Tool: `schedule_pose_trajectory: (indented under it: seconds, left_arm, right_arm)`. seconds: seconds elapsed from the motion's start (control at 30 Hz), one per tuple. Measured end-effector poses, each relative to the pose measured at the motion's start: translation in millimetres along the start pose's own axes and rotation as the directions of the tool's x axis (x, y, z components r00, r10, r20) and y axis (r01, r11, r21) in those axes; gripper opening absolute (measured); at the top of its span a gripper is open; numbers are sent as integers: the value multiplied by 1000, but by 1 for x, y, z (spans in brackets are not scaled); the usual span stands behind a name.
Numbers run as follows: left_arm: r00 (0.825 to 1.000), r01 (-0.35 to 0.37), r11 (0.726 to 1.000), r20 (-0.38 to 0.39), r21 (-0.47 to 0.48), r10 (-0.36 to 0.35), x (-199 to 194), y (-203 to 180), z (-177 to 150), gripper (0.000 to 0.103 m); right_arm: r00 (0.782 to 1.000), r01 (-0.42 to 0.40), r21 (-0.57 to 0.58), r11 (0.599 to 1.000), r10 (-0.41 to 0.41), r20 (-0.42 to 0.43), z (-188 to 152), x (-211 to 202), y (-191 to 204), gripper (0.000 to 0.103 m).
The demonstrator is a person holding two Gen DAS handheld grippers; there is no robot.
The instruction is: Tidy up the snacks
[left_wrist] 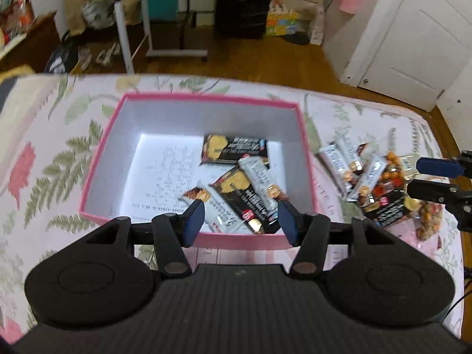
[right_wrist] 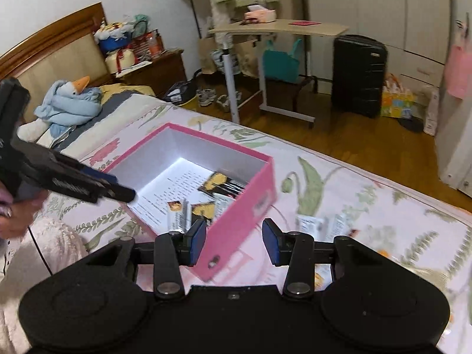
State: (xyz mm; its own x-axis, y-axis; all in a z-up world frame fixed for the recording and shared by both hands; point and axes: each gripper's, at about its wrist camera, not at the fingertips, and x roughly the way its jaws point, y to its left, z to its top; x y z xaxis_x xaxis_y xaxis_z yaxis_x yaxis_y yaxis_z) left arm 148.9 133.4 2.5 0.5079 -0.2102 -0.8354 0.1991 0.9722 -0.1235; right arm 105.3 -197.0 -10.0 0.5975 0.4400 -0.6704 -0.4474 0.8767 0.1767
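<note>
Nearest the left wrist camera, the left gripper [left_wrist: 240, 221] hangs released above the pink box's [left_wrist: 206, 100] near wall, nothing between its blue pads. Over the bed [left_wrist: 59, 147], the right gripper [right_wrist: 234, 242] is likewise parted and empty, beside the box's near corner. Inside the box, several snack packets [left_wrist: 236, 147] lie on white printed paper, toward its right side. Further right, loose snack bars [left_wrist: 365, 177] sit heaped on the floral bedspread, near the bed's far edge.
</note>
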Motion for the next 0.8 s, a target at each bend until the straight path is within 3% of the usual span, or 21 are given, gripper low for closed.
schedule_pose_trajectory:
  seconds: [0.13, 0.23, 0.4, 0.57, 0.73, 0.8]
  left_arm:
    - [999, 22, 998, 47, 60, -24, -20, -25, 1, 76]
    - [997, 44, 992, 65, 116, -52, -19, -50, -4, 80]
    - [990, 136, 981, 23, 140, -140, 4, -92, -14, 81]
    - [974, 219, 975, 54, 46, -221, 39, -113, -26, 81]
    - [958, 288, 958, 13, -7, -287, 89, -135, -43, 79]
    - [954, 298, 954, -22, -33, -299, 109, -142, -51, 73]
  right_arm:
    - [1000, 15, 83, 996, -14, -5, -10, -22, -22, 48]
    - [999, 45, 124, 991, -47, 14, -22, -33, -39, 48]
    - [993, 113, 172, 979, -116, 10, -42, -35, -68, 50]
    - [987, 158, 197, 968, -157, -21, -63, -20, -92, 51]
    - [967, 251, 150, 956, -242, -75, -86, 11, -103, 51]
    - [967, 253, 144, 957, -243, -80, -94, 20, -108, 51]
